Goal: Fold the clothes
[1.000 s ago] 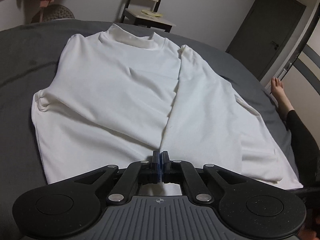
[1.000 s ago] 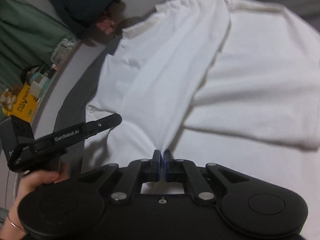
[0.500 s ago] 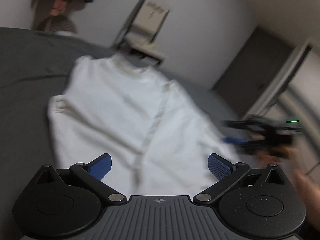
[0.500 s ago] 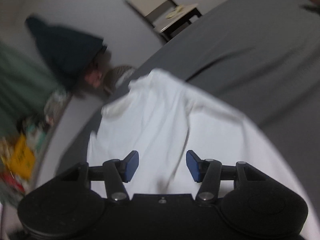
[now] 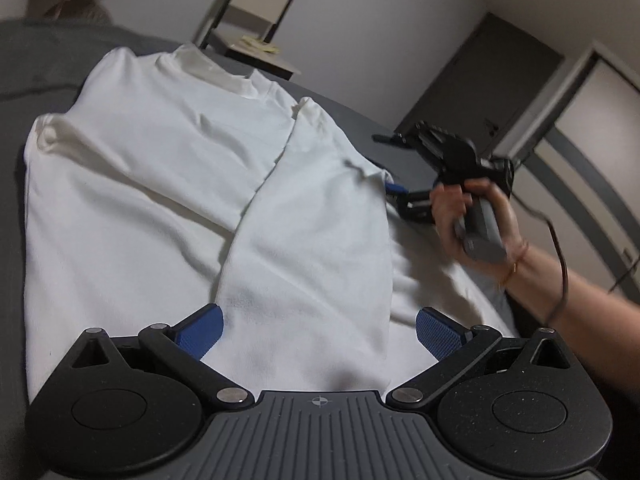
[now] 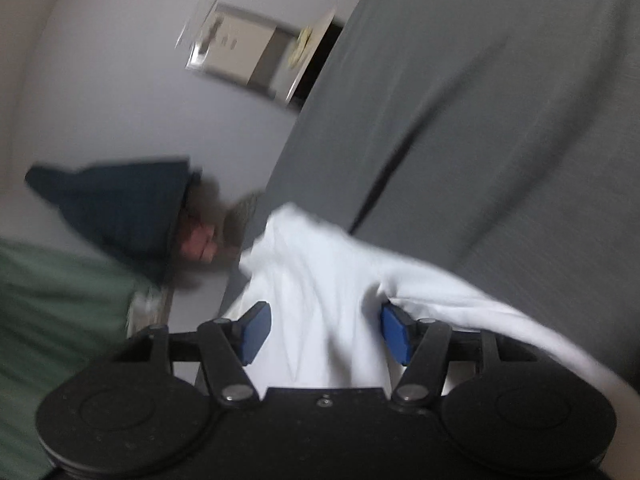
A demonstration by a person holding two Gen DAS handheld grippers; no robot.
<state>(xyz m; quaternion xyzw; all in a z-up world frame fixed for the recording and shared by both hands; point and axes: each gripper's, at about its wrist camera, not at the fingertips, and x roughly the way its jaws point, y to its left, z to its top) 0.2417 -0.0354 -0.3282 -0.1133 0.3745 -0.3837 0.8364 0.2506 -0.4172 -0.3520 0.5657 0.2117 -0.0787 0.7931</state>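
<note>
My left gripper (image 5: 319, 330) hangs tilted down, jaws spread wide over the white shirt (image 5: 168, 184) lying flat on the grey bed (image 5: 36, 64). My right gripper (image 6: 324, 332) gapes half-wide, fabric loose between its 2 pads.

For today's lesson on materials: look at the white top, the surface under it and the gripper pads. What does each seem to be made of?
White top: soft matte knit, probably cotton jersey; it creases and drapes in soft folds.
Grey bed cover: matte woven or knit cloth, shown by long shallow wrinkles.
Left gripper pads: blue, likely rubber or textured plastic; a fine grid pattern shows. Its arms look like hard black plastic.
</note>
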